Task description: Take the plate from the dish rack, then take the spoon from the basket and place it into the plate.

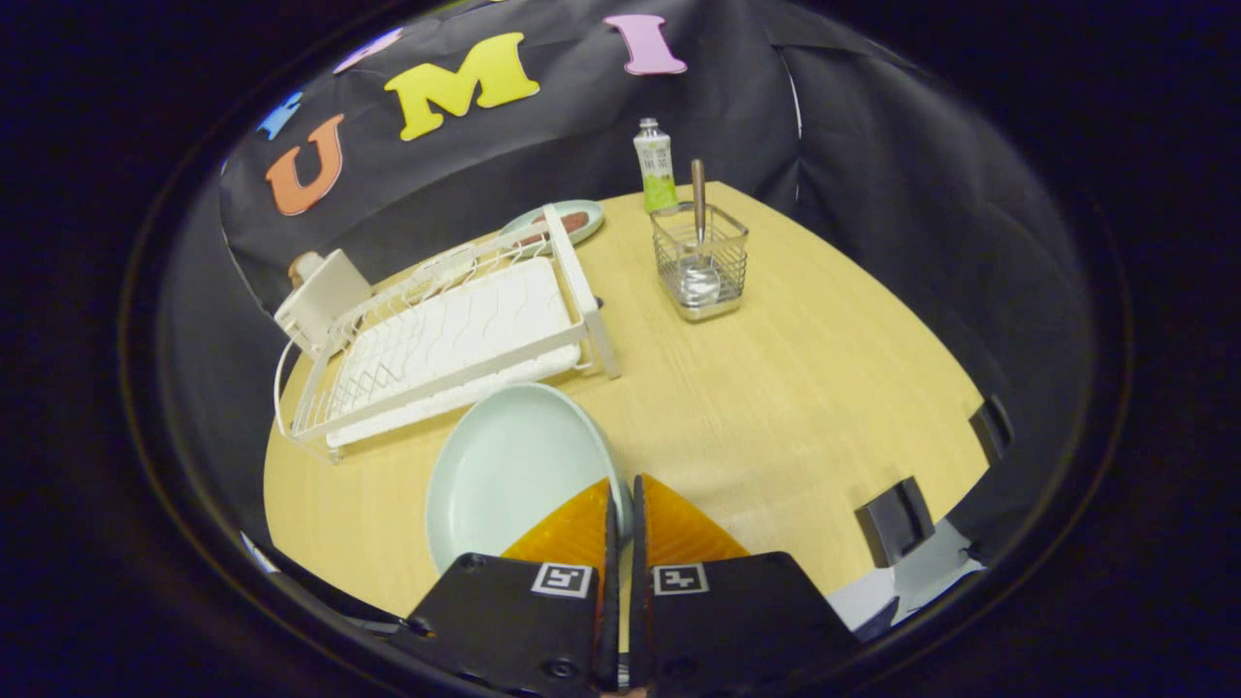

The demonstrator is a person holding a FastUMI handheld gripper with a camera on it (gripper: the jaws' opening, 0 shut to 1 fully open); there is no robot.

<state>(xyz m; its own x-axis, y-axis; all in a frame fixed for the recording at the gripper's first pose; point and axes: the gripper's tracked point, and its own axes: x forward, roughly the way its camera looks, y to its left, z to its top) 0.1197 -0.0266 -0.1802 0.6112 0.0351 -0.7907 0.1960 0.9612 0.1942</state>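
Between the fingers (622, 504), plate (504, 465) rim.

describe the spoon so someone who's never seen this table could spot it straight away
Start at the white dish rack on the wooden table, then look to the wire basket standing apart beside it, well beyond the gripper, whose fingers are pinched on the pale plate rim. The spoon stands upright in that basket, handle up, bowl down. The green-labelled tube behind stands outside the basket.
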